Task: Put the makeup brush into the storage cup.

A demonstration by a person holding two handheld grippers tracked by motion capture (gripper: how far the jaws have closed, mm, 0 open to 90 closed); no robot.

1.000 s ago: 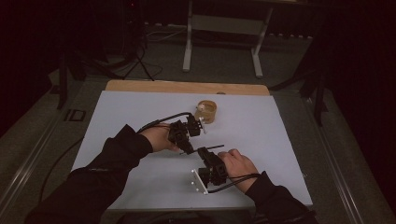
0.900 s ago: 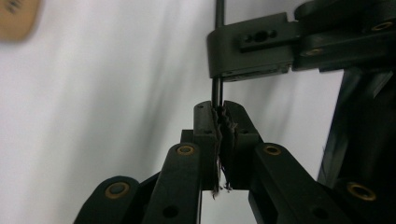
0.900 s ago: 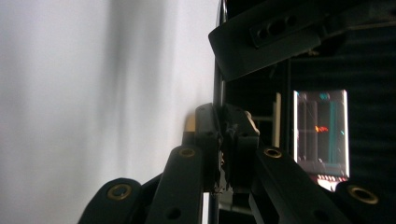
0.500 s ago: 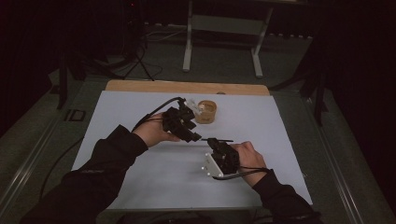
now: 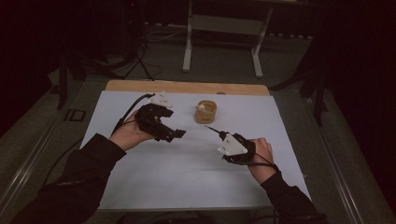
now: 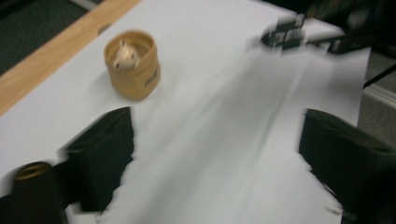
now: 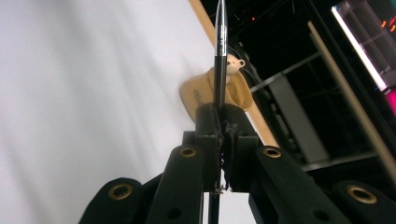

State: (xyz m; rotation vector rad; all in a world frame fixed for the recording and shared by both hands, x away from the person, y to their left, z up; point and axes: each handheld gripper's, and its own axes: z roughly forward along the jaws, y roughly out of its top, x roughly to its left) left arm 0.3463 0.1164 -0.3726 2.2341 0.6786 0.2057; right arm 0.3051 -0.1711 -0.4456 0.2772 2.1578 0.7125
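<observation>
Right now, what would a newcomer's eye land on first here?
The black pen clamped in the right gripper, aimed toward the small tan cup standing at the far middle of the white table. Then the left gripper, its fingers spread wide with nothing between them, having just opened.

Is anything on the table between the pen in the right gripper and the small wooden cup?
Nothing visible. The right gripper is shut on the pen, its tip aimed at the cup across bare white table. The open left gripper is off to the side.
</observation>
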